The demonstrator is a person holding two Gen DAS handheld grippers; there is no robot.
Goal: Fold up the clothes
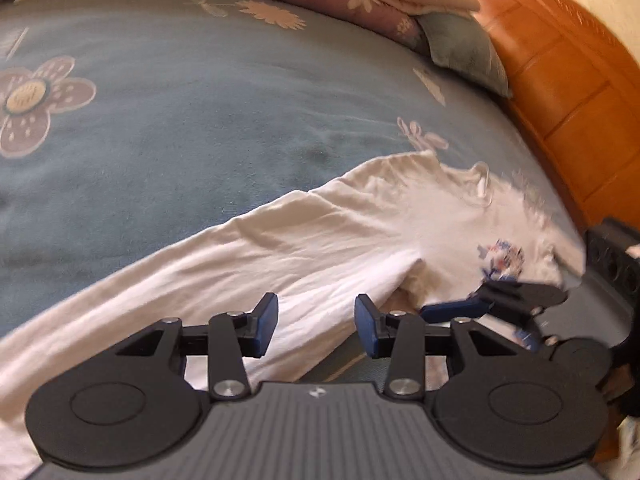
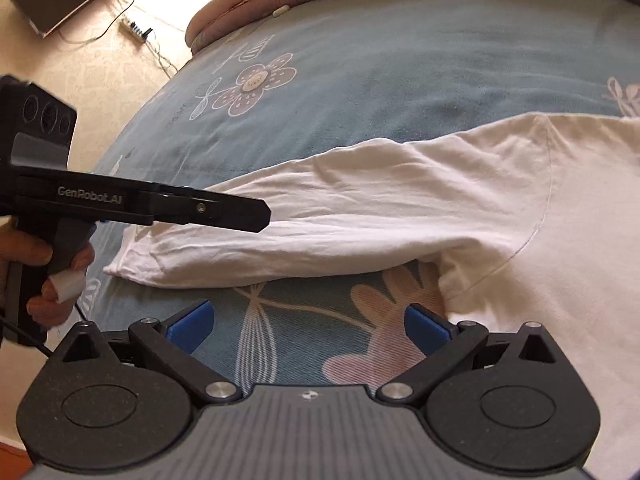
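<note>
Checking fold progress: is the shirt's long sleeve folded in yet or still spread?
Still spread. The sleeve lies straight out from the white shirt on the bedsheet, not folded over.

A big bed (image 1: 168, 128) has a blue flower sheet. An orange wooden headboard (image 1: 560, 92) stands past the fingers on the right. The pale floor (image 2: 100, 64) holds a white power strip (image 2: 134, 29).
</note>
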